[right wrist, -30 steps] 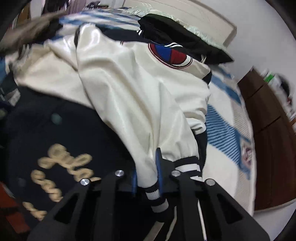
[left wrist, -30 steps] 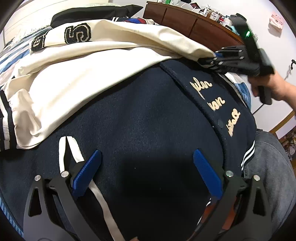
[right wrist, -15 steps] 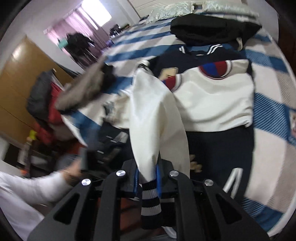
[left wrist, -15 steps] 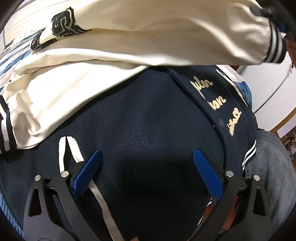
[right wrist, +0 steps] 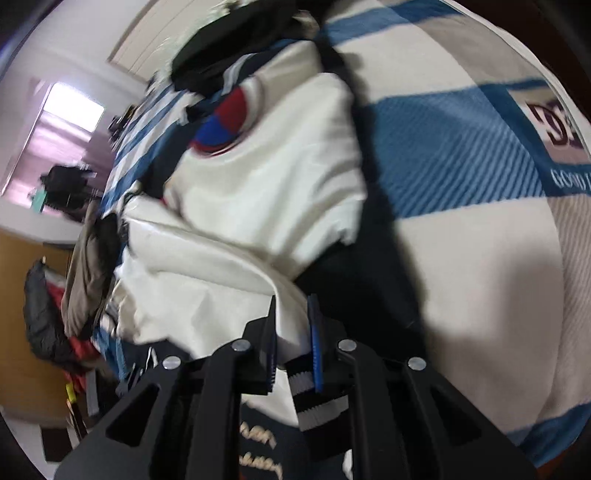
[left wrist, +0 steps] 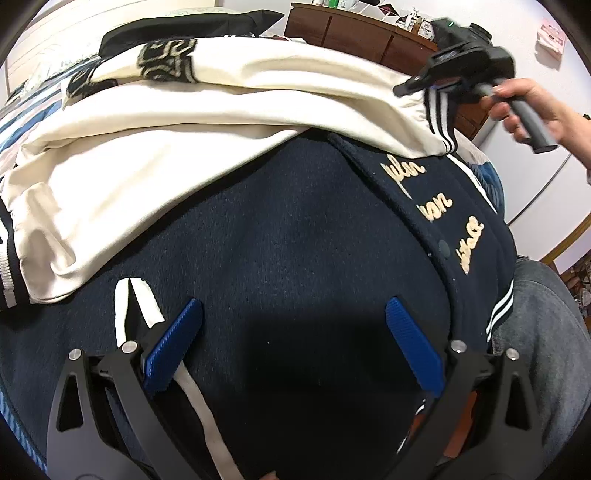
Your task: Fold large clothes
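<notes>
Jaws of the right gripper [right wrist: 291,339] are clamped on the striped cuff of the cream sleeve [right wrist: 207,266], held across the navy jacket [left wrist: 288,229] lying on the striped bed [right wrist: 461,229]. Left gripper [left wrist: 293,343] hovers low over the jacket's navy body, jaws spread wide, grasping nothing.

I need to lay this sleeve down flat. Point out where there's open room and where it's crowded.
Open: the navy jacket body, between the cream sleeves and the lettered placket, ahead of the open left gripper. Also the striped blanket right of the jacket. Crowded: the far end, where the black garment lies. The right gripper holds the cuff.
</notes>
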Motion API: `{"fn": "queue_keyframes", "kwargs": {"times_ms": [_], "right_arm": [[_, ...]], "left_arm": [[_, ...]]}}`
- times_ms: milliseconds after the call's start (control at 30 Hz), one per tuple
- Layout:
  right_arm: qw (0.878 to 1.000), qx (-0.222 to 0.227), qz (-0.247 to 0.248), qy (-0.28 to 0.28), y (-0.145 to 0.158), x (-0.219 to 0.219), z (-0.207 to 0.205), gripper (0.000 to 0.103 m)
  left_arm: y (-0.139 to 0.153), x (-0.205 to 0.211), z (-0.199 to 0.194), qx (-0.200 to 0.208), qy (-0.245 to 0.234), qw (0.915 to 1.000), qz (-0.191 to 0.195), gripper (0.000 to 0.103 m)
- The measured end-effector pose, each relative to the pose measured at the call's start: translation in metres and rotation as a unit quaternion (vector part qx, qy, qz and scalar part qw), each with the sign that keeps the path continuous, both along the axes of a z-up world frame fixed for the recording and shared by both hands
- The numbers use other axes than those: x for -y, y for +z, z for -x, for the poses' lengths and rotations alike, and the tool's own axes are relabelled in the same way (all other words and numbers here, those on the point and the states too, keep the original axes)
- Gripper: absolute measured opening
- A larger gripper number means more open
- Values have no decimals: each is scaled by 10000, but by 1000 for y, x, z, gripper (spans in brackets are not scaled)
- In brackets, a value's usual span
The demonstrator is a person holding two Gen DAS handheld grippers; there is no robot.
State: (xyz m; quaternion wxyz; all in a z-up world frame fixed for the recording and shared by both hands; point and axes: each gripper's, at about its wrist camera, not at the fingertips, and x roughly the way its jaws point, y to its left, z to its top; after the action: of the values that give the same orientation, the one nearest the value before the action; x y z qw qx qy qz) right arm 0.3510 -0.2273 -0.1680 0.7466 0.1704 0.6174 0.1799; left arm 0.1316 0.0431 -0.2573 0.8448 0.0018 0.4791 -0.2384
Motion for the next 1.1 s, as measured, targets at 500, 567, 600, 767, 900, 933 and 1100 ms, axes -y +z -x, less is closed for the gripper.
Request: {"fn": "queue_keyframes", "kwargs": {"times_ms": [500,567,600,767,900,933,1100], "right_arm": [[9984,542,127,117,65,5,-10,98],[9957,842,-140,362,82,-12,-7,98],[9942,928,-246,480,85,-26,-6,98],[9883,871,-904,869,71,-98,-11,98],[9825,657,-1226,1238,42,-169,-22,98],[9821,613,-1227,1288,37,-180,-24,98],[9860,482,-1057,1193,1,-218,-44,98]], "left_arm": [[18,2,2,332,34,9994,-21,97],[30,6,8,641,-40,9979,32,97],[32,8,10,704,-82,9975,59,97],[28,24,11,595,-310,9977,25,97],[23,41,17,539,-598,9967,-50,97],[21,42,19,499,-630,9967,-76,97],[11,48,22,417,-726,9963,-185,97]]}}
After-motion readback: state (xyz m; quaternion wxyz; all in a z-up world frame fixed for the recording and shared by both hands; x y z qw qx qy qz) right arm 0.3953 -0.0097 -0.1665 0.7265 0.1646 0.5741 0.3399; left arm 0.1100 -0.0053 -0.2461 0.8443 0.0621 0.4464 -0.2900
